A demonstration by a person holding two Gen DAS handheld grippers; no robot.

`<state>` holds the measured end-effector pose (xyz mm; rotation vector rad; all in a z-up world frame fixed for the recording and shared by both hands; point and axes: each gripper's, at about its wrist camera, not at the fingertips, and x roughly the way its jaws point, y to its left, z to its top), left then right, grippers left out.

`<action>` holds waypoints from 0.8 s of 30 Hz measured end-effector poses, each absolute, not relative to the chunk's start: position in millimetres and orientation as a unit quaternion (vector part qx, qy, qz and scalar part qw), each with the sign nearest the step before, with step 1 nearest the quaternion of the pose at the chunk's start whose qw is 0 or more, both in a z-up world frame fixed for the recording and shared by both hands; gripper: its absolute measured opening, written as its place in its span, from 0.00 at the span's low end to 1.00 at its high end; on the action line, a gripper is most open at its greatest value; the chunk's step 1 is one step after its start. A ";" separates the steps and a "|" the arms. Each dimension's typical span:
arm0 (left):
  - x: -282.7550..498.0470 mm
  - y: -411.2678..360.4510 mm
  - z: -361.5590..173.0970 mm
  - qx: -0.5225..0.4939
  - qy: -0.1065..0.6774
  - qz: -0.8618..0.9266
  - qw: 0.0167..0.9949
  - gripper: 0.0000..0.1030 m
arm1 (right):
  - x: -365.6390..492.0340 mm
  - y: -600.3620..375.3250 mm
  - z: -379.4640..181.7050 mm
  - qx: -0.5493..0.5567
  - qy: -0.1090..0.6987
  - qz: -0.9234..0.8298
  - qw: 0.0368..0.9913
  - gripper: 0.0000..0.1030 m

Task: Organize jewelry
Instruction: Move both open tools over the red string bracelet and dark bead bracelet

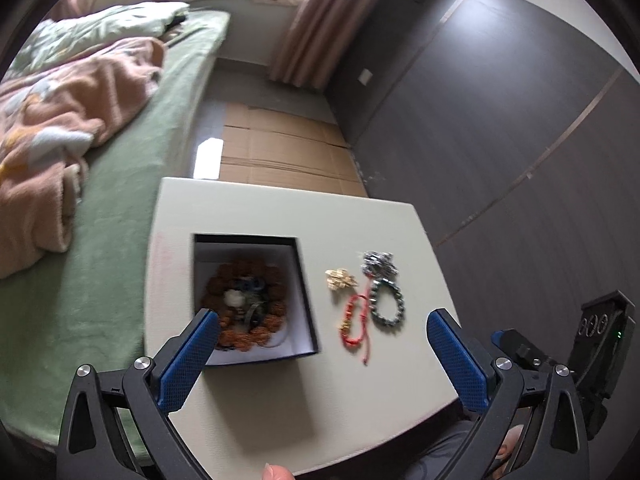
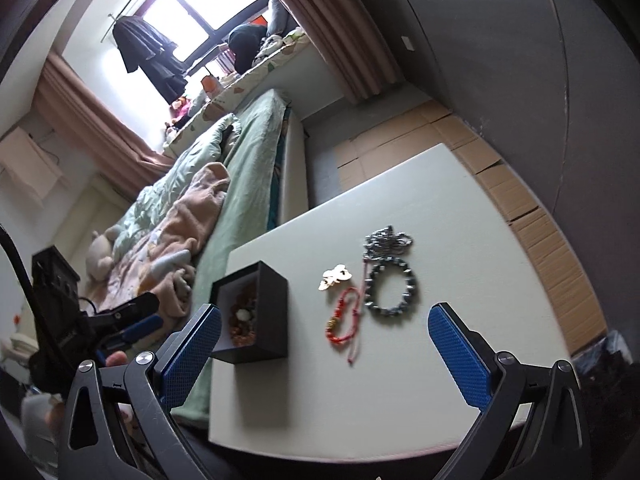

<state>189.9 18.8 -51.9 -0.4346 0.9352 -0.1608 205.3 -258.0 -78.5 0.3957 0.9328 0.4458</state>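
This is a bedroom in a home. A bed with a pale green sheet (image 1: 120,280) fills the left of the left wrist view, with a rumpled peach fleece blanket (image 1: 60,140) on it. In the right wrist view, a bright window (image 2: 208,4) at the upper left is framed by dusty pink pleated curtains (image 2: 332,28), with a dark garment (image 2: 148,56) hanging before it and a cream plush toy (image 2: 100,256) on the bedding. Flattened brown cardboard (image 1: 280,152) covers the floor beside a dark grey panelled wall (image 1: 500,120).
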 end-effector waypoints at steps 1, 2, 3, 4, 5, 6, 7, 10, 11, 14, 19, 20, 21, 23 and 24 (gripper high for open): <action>190.6 14.0 -50.8 -0.202 0.447 -0.081 0.868 1.00 | 204.6 -261.2 -79.9 0.185 0.443 0.208 0.852 1.00; 190.8 8.2 -49.3 -0.193 0.446 -0.084 0.870 1.00 | 202.7 -264.9 -80.9 0.184 0.443 0.205 0.853 1.00; 190.7 2.4 -48.1 -0.184 0.446 -0.088 0.871 1.00 | 201.6 -268.4 -81.7 0.183 0.442 0.202 0.855 1.00; 191.3 -4.2 -46.7 -0.173 0.446 -0.092 0.873 1.00 | 200.8 -273.1 -82.5 0.180 0.441 0.197 0.857 1.00; 191.9 -10.4 -45.6 -0.163 0.447 -0.094 0.875 1.00 | 199.7 -277.5 -82.6 0.177 0.439 0.191 0.860 1.00; 192.6 -13.8 -45.4 -0.156 0.447 -0.095 0.875 1.00 | 198.5 -281.7 -82.9 0.174 0.438 0.185 0.862 1.00; 193.9 -19.9 -45.6 -0.146 0.451 -0.094 0.876 1.00 | 196.4 -286.1 -83.2 0.171 0.437 0.178 0.865 1.00; 197.1 -34.0 -47.9 -0.119 0.458 -0.090 0.876 1.00 | 191.6 -301.5 -83.6 0.161 0.432 0.153 0.874 1.00; 197.7 -38.0 -48.6 -0.111 0.460 -0.088 0.876 1.00 | 189.9 -306.4 -84.3 0.159 0.431 0.145 0.876 1.00; 200.2 -47.2 -52.5 -0.095 0.469 -0.088 0.874 1.00 | 185.8 -322.5 -88.1 0.161 0.430 0.135 0.878 1.00; 206.0 -61.0 -58.7 -0.076 0.480 -0.092 0.869 1.00 | 180.2 -349.5 -98.2 0.172 0.430 0.125 0.877 1.00; 207.5 -64.4 -60.5 -0.070 0.483 -0.093 0.868 1.00 | 180.1 -353.5 -100.6 0.176 0.431 0.124 0.876 1.00; 209.4 -68.5 -63.0 -0.064 0.487 -0.097 0.866 1.00 | 179.7 -356.8 -102.9 0.179 0.431 0.125 0.875 1.00; 213.7 -77.2 -68.6 -0.051 0.490 -0.101 0.864 1.00 | 179.8 -362.5 -108.2 0.187 0.432 0.124 0.874 1.00; 215.8 -81.5 -71.6 -0.043 0.491 -0.100 0.864 0.97 | 180.0 -365.0 -111.8 0.190 0.432 0.123 0.873 1.00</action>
